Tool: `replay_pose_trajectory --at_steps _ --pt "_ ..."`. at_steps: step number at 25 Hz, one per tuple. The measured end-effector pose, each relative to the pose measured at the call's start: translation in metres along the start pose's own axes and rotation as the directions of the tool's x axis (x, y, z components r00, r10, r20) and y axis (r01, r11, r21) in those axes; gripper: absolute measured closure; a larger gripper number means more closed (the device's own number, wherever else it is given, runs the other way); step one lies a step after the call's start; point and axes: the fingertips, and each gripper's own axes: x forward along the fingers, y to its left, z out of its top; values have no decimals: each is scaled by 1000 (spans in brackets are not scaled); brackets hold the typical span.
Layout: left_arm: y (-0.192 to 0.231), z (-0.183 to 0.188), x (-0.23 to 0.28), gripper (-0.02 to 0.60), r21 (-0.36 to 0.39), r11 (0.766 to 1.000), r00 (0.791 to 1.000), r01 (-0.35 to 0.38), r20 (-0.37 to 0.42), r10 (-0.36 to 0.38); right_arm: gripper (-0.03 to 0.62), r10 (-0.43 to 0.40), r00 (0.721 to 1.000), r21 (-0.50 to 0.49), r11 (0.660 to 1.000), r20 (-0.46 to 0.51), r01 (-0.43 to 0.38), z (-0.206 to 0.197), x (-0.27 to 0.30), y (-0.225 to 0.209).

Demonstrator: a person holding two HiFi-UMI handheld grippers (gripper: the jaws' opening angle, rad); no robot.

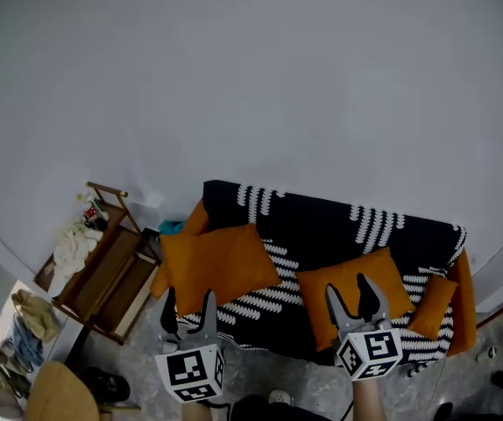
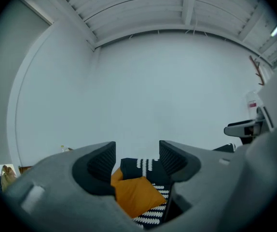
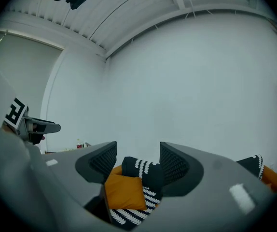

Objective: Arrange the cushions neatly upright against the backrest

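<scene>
- Where the floor meets the white wall at the far left, a wooden rack (image 1: 102,266) stands with pale cloths heaped on its top end; a round wooden seat (image 1: 54,395) shows at the bottom corner below it.
- Left gripper (image 1: 189,295): held level in front of the sofa, jaws spread wide with nothing between the pads. Its own view shows the large cushion through the gap, well beyond the jaws.
- Large orange cushion (image 1: 221,261): on the left end of the seat, skewed, with one corner reaching toward the orange left armrest.
- Sofa (image 1: 322,226): draped in a black cover with white zigzag bands and set against the wall.
- Middle orange cushion (image 1: 315,298): lying on the seat right of centre, partly hidden behind the right gripper in the head view.
- Right gripper (image 1: 348,286): also level and short of the sofa, jaws spread apart and empty.
- Small orange cushion (image 1: 433,303): near the right armrest, just beside the middle cushion; whether it leans or lies flat cannot be told.
</scene>
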Motion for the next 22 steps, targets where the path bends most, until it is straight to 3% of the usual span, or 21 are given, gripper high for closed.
replay_pose_trajectory --at_steps 14,22 --pt "38 -28 65 288 -34 996 994 -81 -76 78 318 74 996 27 997 -57 -72 -25 93 6" --pt "79 -46 141 288 -39 995 990 -97 -111 92 318 77 993 22 997 -85 -75 -38 183 10"
